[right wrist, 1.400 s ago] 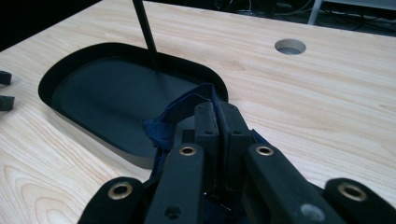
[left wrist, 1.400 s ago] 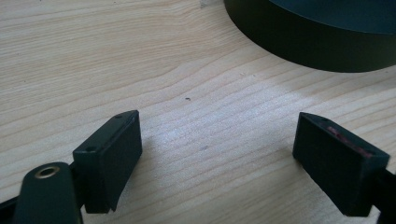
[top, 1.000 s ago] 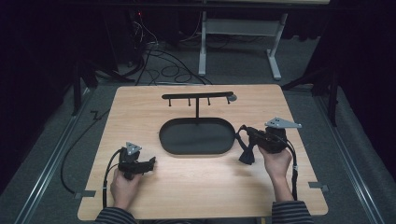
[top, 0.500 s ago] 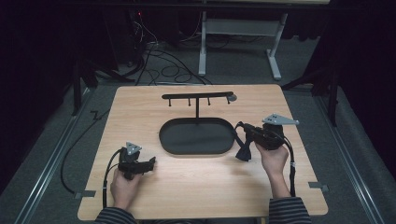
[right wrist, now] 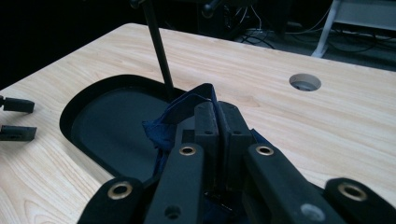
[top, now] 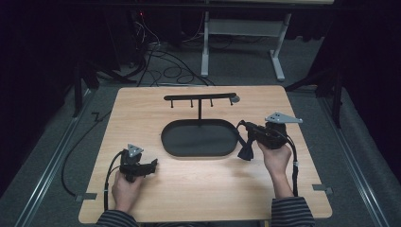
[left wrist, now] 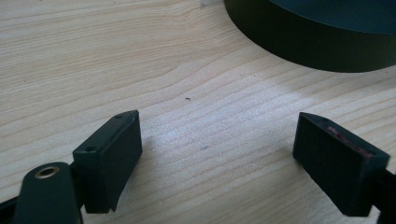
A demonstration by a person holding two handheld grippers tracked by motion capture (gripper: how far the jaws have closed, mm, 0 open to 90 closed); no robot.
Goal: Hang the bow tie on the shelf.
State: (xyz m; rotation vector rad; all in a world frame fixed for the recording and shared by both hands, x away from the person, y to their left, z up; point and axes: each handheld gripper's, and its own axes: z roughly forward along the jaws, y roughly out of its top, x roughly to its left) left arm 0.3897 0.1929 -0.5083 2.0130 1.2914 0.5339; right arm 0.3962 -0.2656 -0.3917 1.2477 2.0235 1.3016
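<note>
A dark blue cloth (right wrist: 179, 110) is pinched between the jaws of my right gripper (right wrist: 217, 108), which is shut on it. In the high view the cloth (top: 246, 152) hangs from the right gripper (top: 245, 130) just off the right end of the black oval tray (top: 198, 138). A thin black stand with a crossbar of pegs (top: 201, 98) rises from the tray's far side. My left gripper (top: 152, 165) rests low on the table near the front left. Its jaws stand wide open over bare wood (left wrist: 219, 140), and the tray's wall (left wrist: 308, 44) lies ahead of them.
The wooden table (top: 302, 189) has a round hole (right wrist: 305, 82) near its far right. The stand's post (right wrist: 159, 51) rises just beyond the held cloth. Cables and a metal frame (top: 241, 42) lie on the floor behind the table.
The right gripper has risen slightly and shifted a little left toward the tray with the cloth in it. The left gripper has not moved.
</note>
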